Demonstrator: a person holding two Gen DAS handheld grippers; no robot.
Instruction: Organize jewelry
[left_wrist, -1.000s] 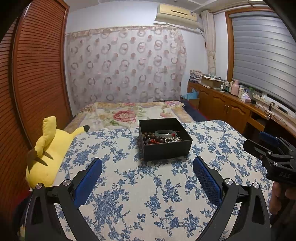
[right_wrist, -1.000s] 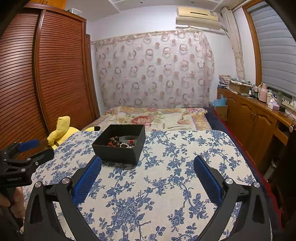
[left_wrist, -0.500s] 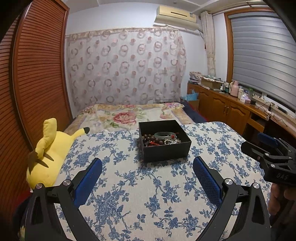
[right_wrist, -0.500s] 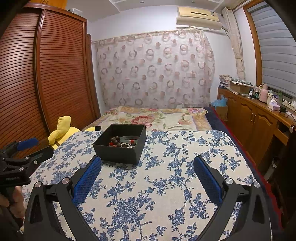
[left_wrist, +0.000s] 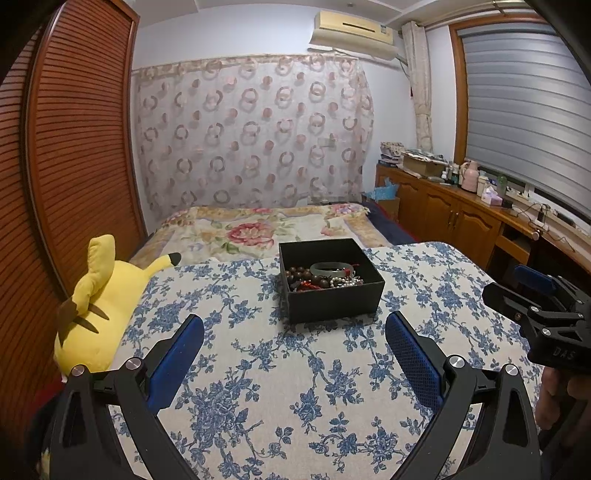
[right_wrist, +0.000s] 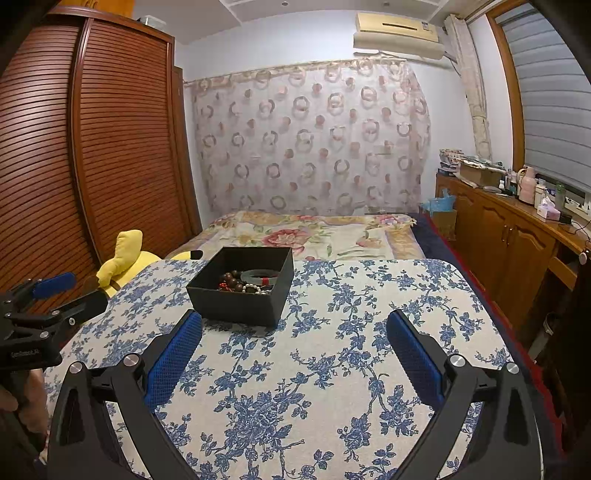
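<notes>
A black open box (left_wrist: 334, 301) stands on the table with the blue-flowered cloth (left_wrist: 258, 369). It holds a jumble of jewelry: a grey-green bangle (left_wrist: 330, 268), dark wooden beads (left_wrist: 299, 275), a pale bead string and red cord. The box also shows in the right wrist view (right_wrist: 240, 301). My left gripper (left_wrist: 293, 345) is open and empty, a short way in front of the box. My right gripper (right_wrist: 293, 345) is open and empty, in front and to the right of the box. Each gripper shows at the edge of the other's view.
A yellow plush toy (left_wrist: 99, 306) lies at the table's left edge, against the brown slatted wardrobe (left_wrist: 74, 166). A bed with a flowered quilt (left_wrist: 258, 229) lies beyond the table. Wooden cabinets (left_wrist: 461, 218) with bottles run along the right wall.
Both views have shifted slightly; in the left wrist view the box sits a little lower and closer. Both grippers stay open and empty.
</notes>
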